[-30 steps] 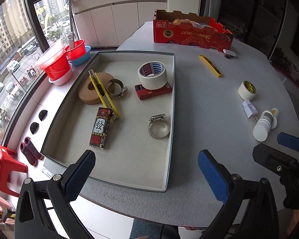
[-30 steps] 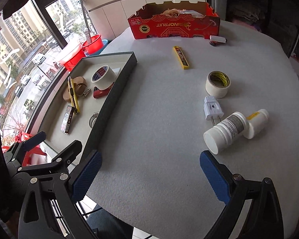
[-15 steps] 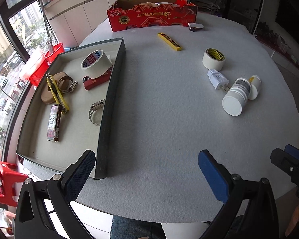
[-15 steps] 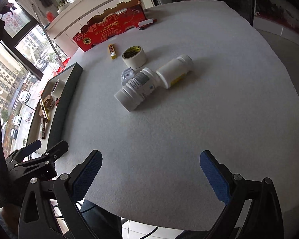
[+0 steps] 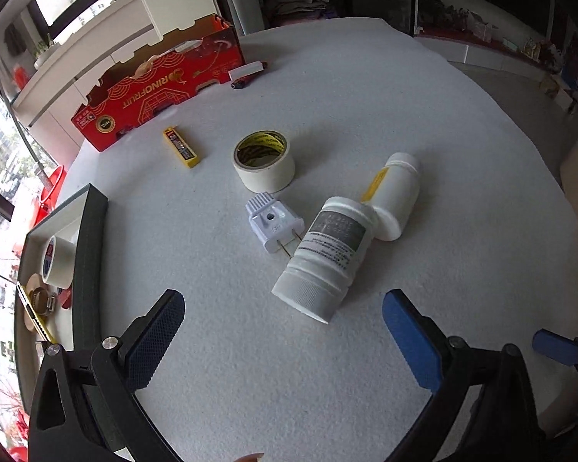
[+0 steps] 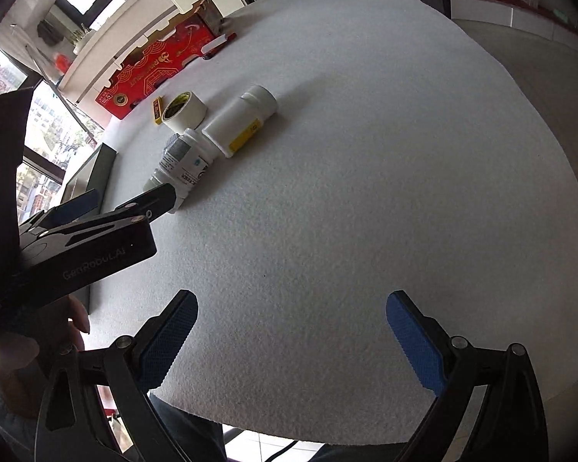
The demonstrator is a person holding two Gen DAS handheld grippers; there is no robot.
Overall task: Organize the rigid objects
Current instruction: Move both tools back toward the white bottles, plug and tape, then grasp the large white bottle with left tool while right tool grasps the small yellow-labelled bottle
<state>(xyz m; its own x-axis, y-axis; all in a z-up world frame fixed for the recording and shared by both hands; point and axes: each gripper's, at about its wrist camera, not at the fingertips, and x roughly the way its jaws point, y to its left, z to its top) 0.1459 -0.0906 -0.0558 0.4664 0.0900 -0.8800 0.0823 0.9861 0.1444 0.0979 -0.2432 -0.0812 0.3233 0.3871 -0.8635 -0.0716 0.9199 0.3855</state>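
The step in hand looks like the approach to a pick: the left gripper (image 5: 283,340) hangs over the white table (image 5: 366,96) with its jaws spread wide and nothing between them, lined up on the large white bottle (image 5: 323,265). The right gripper (image 6: 291,333) is likewise spread and empty, over bare table nearer the edge.

The large bottle lies on its side in the middle of the table, well apart from the tray (image 5: 90,254) at the left. Its long axis runs diagonally: the ribbed cap points toward the left gripper, the base away toward the small bottle (image 5: 395,196), which it touches. A white plug (image 5: 274,225) lies just beside it, prongs aimed at its label, with a roll of tape (image 5: 264,161) beyond.

The next move probably calls for lowering the left jaws across the bottle's width, not along its length, and closing gently since a round body may roll.
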